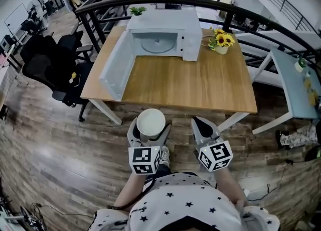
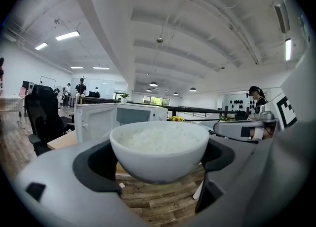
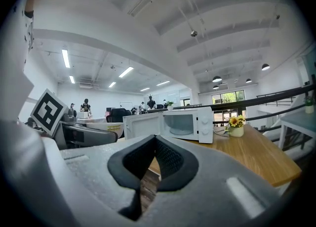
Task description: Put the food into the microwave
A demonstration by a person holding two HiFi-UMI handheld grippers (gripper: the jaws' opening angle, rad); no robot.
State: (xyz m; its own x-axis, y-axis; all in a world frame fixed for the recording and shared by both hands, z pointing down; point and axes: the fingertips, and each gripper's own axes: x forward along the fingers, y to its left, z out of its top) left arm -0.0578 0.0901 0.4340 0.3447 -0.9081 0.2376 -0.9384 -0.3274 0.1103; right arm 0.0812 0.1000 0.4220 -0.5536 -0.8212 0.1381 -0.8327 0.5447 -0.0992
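**Rice bowl clamped in left gripper, short of the counter**

The left gripper is closed on a smooth, round white bowl. Its dark curved pads press against the bowl's two sides. The bowl is heaped with grainy white rice, though in the head view the filling shows only as a plain pale disc. The bowl sits at lower centre of the head view, above plank flooring and just before the near edge of the wooden counter.

The boxy white microwave stands at the counter's far edge, upper centre, well apart from the bowl. Its door is swung wide to the left, and a round glass turntable shows inside.

The right gripper, lower centre-right, holds nothing. Its ribbed black pads meet at the tips, leaving a thin wedge-shaped gap.

A small pot of sunflowers stands just right of the microwave. The bowl's underside is hidden from the head view.
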